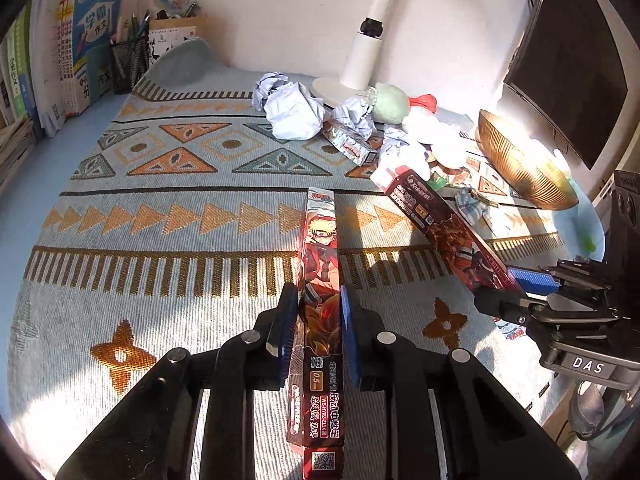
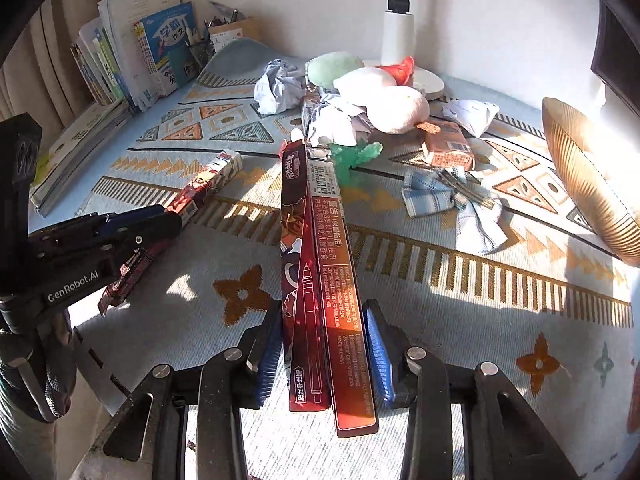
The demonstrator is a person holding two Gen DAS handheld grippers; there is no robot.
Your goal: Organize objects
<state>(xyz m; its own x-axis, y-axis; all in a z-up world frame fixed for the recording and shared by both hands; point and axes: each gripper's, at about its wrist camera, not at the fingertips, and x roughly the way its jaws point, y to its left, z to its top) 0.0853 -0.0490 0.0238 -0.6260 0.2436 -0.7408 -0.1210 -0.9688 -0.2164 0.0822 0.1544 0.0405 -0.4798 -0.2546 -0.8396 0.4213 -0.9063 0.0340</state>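
Two long boxes sitting in the grippers over the mat (image 1: 160, 216), clutter piling at its far edge.

Left gripper (image 1: 316, 320) is holding one pen box (image 1: 322, 280) lengthwise above the mat's near middle; right gripper (image 2: 324, 344) is holding the second pen box (image 2: 320, 264) just right of it. Crumpled paper (image 1: 292, 112), a small carton (image 1: 352, 144) and plush toys (image 2: 384, 100) are crowding the far edge beside the lamp base (image 2: 430, 82). Books (image 1: 80, 60) and pen cup (image 1: 128, 60) are standing beyond the far-left corner; bowl (image 2: 580, 176) is leaning at the right edge, a folded cloth (image 2: 452, 204) lying before it.
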